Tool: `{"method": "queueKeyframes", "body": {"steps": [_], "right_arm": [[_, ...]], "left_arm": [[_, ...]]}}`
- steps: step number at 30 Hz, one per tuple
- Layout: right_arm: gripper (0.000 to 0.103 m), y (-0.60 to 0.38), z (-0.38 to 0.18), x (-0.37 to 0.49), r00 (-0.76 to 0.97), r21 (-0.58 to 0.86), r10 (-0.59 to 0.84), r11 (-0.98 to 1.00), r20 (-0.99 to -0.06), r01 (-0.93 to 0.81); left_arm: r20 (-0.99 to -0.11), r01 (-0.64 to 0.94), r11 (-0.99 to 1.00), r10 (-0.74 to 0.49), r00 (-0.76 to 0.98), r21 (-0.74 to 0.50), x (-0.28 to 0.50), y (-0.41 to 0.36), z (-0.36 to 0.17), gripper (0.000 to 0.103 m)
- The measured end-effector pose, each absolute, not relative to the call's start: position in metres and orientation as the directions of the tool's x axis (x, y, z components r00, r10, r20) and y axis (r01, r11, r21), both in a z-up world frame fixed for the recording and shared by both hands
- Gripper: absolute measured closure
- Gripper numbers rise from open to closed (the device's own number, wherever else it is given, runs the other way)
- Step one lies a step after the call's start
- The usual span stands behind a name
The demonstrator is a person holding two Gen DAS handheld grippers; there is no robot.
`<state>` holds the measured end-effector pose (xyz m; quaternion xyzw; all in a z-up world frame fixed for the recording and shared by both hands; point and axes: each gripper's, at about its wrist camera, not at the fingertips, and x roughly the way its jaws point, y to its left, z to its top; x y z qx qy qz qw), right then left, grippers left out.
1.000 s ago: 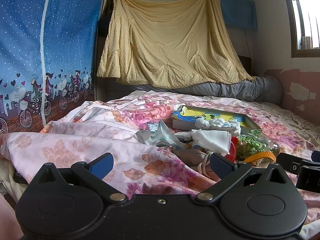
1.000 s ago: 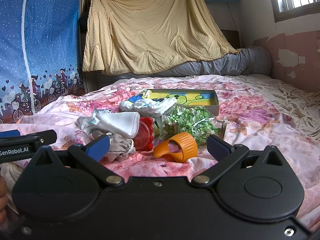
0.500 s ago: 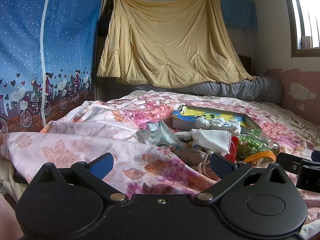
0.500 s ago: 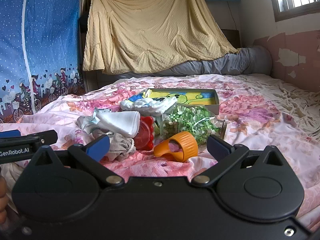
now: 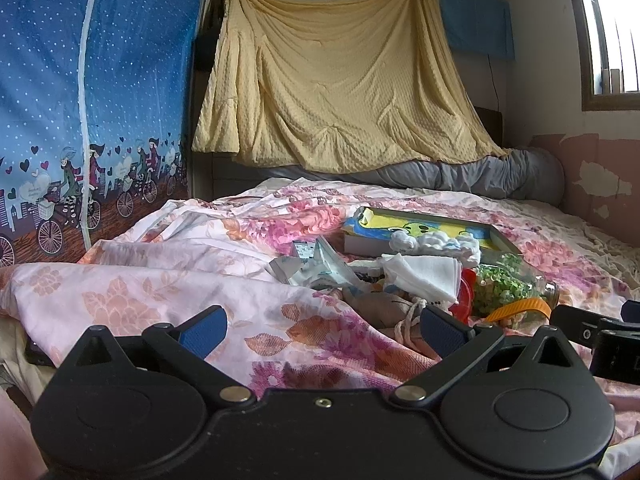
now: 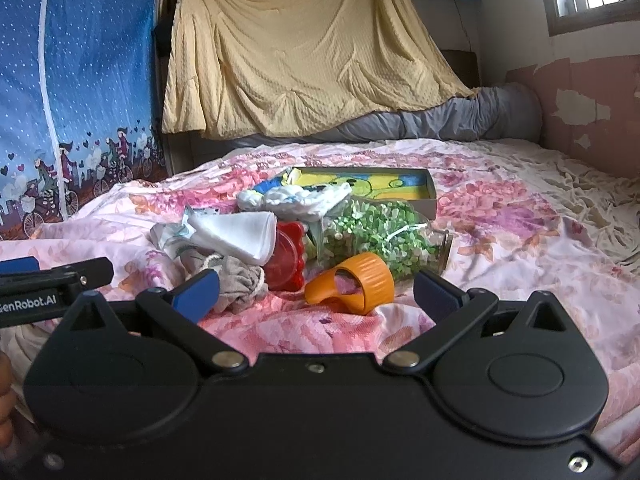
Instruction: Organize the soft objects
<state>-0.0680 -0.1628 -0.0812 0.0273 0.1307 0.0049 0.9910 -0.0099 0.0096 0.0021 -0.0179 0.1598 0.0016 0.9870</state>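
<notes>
Soft objects: a small heap lies mid-bed on the floral bedsheet (image 6: 500, 232), just in front of the shallow cardboard box (image 6: 430, 194) with the yellow cartoon lining. Compared with a second ago and half a second ago, nothing in either view has shifted; both grippers sit where they were and the heap is untouched. Judgement: sorting has not begun, this is a pause before the first reach.

Left gripper (image 5: 322, 326): jaws spread wide, nothing between them, low over a raised fold of sheet, short of the heap. Right gripper (image 6: 316, 288): jaws also wide apart and empty, low over the sheet, facing the heap squarely and closer to it.

Heap, largest to smallest:
- glass jar (image 6: 380, 236) lying on its side, full of green bits. Hard, not soft.
- white knitted cloth (image 6: 296, 198) resting against the box's near edge.
- folded white cloth (image 6: 240, 236) on top of the heap's left side.
- crumpled grey-brown cloth (image 6: 240, 280), with a cord, nearest the right gripper's left finger.
- red plastic lid (image 6: 284, 260), upright on edge between the cloths and the jar.
- orange cap (image 6: 352, 284), loose on the sheet in front of the jar.

In the way: jar, lid and cap are mixed among the cloths and touching them; pulling fabric may roll the jar. The sheet fold partly screens the heap from the left gripper.
</notes>
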Motion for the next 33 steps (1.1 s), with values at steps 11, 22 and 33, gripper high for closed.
{"method": "queueKeyframes", "body": {"steps": [11, 22, 33], "right_arm": [[0.000, -0.165, -0.082, -0.066, 0.958, 0.059, 0.017, 0.998, -0.286, 0.000], [0.000, -0.164, -0.083, -0.063, 0.953, 0.055, 0.021, 0.998, -0.302, -0.004], [0.000, -0.164, -0.083, -0.063, 0.953, 0.055, 0.020, 0.998, -0.302, -0.004]], "left_arm": [[-0.345, -0.013, 1.000, 0.004, 0.939, -0.024, 0.001, 0.001, -0.007, 0.001], [-0.362, -0.012, 1.000, 0.006, 0.932, -0.017, 0.004, -0.001, -0.008, 0.001], [-0.365, -0.009, 1.000, 0.003, 0.931, -0.015, 0.005, -0.002, -0.009, 0.001]]}}
